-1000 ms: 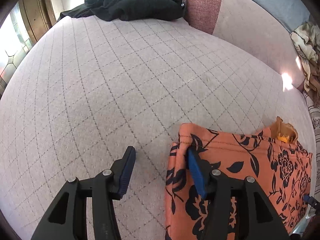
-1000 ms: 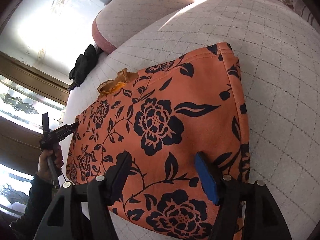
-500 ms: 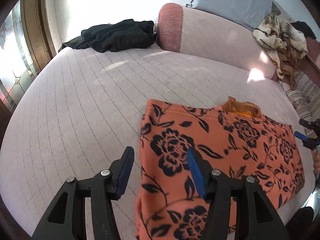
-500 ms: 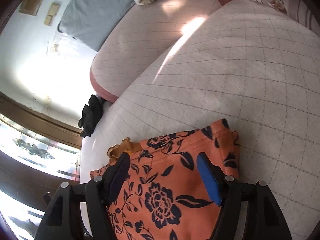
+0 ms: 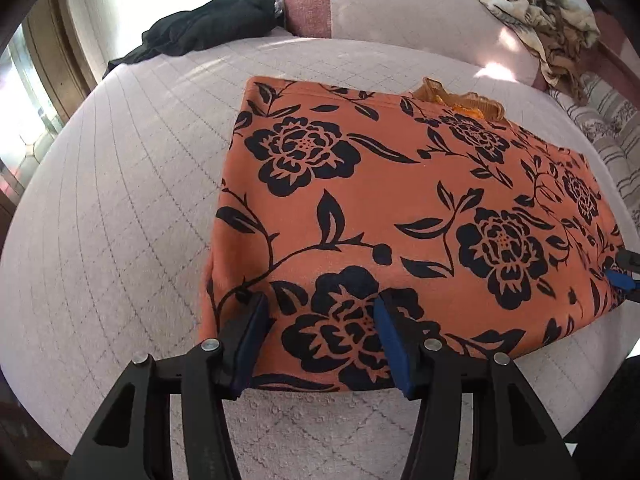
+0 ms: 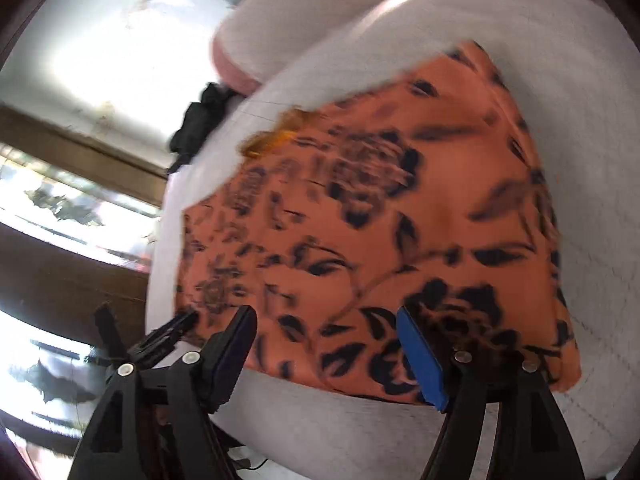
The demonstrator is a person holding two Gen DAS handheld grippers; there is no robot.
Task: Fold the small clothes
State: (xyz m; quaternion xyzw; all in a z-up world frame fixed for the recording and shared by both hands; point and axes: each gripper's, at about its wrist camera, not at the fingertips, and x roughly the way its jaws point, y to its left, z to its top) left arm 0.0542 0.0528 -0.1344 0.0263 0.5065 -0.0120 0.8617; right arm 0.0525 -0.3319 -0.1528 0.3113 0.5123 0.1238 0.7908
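**Both jaws open over folded floral garment**

While the orange floral garment point(image 5: 404, 216) lay folded flat on the quilted bed point(image 5: 120, 200), the left hand-held gripper point(image 5: 318, 332) hovered open over its near edge; the right hand-held gripper point(image 6: 326, 344), jaws just narrowing, gripped nothing.

The whole right wrist view is smeared by motion blur — the black flowers on the folded orange floral-print garment point(image 6: 360, 220) run into streaks there. In the left wrist view, the other black gripper with blue pads point(image 5: 624, 276) is cut off by the right edge, so its jaws cannot be read. A crumpled yellow-orange cloth point(image 5: 460, 98) peeks from behind the garment's far edge, mostly hidden.
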